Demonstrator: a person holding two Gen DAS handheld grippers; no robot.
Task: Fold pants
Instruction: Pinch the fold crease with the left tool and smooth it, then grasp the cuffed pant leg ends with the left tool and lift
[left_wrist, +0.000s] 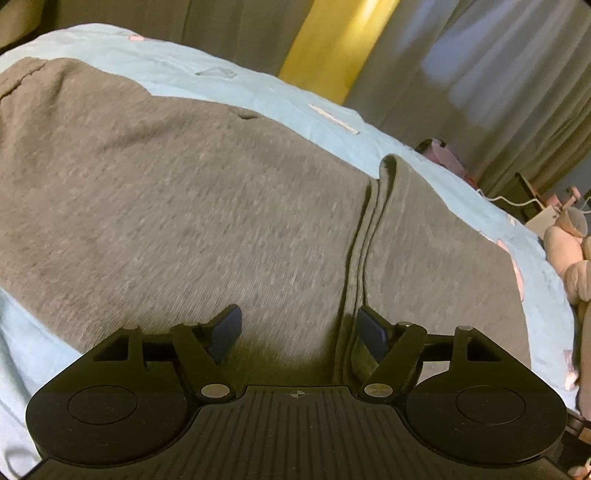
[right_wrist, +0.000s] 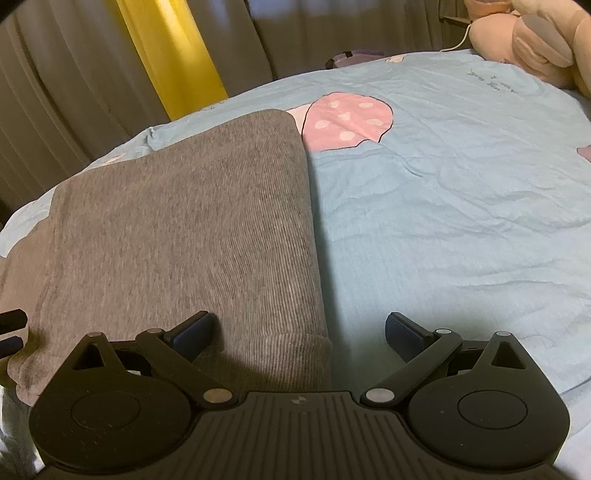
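Grey knit pants (left_wrist: 184, 206) lie flat on a light blue bedsheet (left_wrist: 266, 92), with a folded edge (left_wrist: 369, 229) running up the right side. My left gripper (left_wrist: 299, 328) is open just above the pants, its jaws on either side of that fold line. In the right wrist view the pants (right_wrist: 192, 229) lie left of centre, their cuff at the near edge. My right gripper (right_wrist: 299, 328) is open over the cuff's right edge, with the left pad (right_wrist: 194, 332) over the fabric and the right pad (right_wrist: 406, 332) over the sheet (right_wrist: 443, 206). The other gripper's tip (right_wrist: 11, 328) shows at the far left.
The sheet has a pink spotted mushroom print (right_wrist: 347, 120). Pink plush toys (right_wrist: 535, 40) sit at the bed's far right corner, also in the left wrist view (left_wrist: 569, 254). Grey curtains (left_wrist: 480, 74) and a yellow strip (left_wrist: 328, 48) hang behind. White cables (left_wrist: 517, 201) and small items lie beside the bed.
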